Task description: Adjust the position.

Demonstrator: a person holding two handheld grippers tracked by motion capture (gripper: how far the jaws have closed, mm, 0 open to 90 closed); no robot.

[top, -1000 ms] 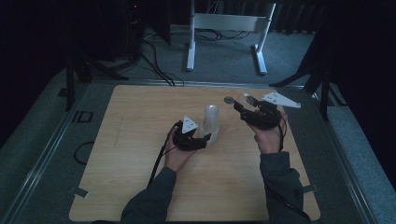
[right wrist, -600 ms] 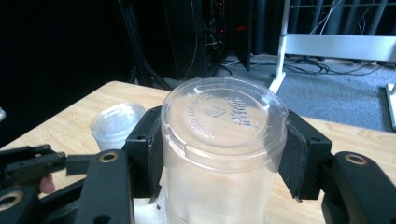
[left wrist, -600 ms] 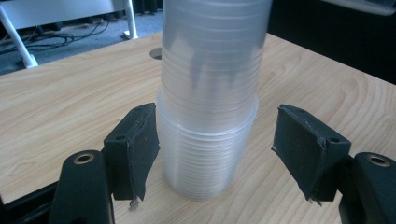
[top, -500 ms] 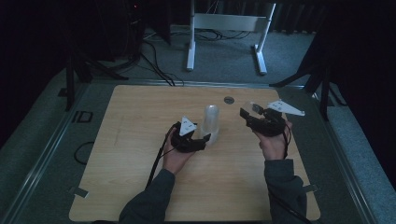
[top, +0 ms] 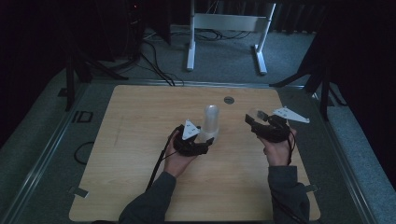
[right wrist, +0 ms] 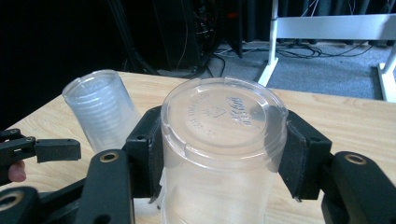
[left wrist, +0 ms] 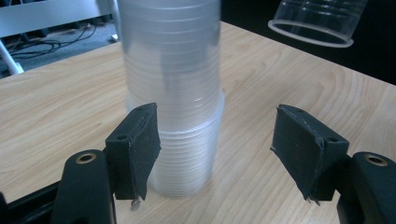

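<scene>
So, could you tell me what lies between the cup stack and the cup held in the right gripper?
Only bare wooden table: in the high view, nothing sits between the cup stack and the single cup.

A dim room, and most of the light falls on the pale wooden bench (top: 140, 154) with rounded corners, set in a grey metal-edged frame (top: 56, 140). Grey carpet floor (top: 224, 51) spreads beyond it. At the far side stands a white metal stand with two legs and a crossbar (top: 229, 23), black cables (top: 159, 65) snaking across the carpet beside it. Black tripod legs (top: 79, 70) rise at the left, another dark stand (top: 322, 79) at the right. Behind all that, near-black darkness. A small dark round disc (top: 229, 100) sits in the bench top near its far edge.
</scene>
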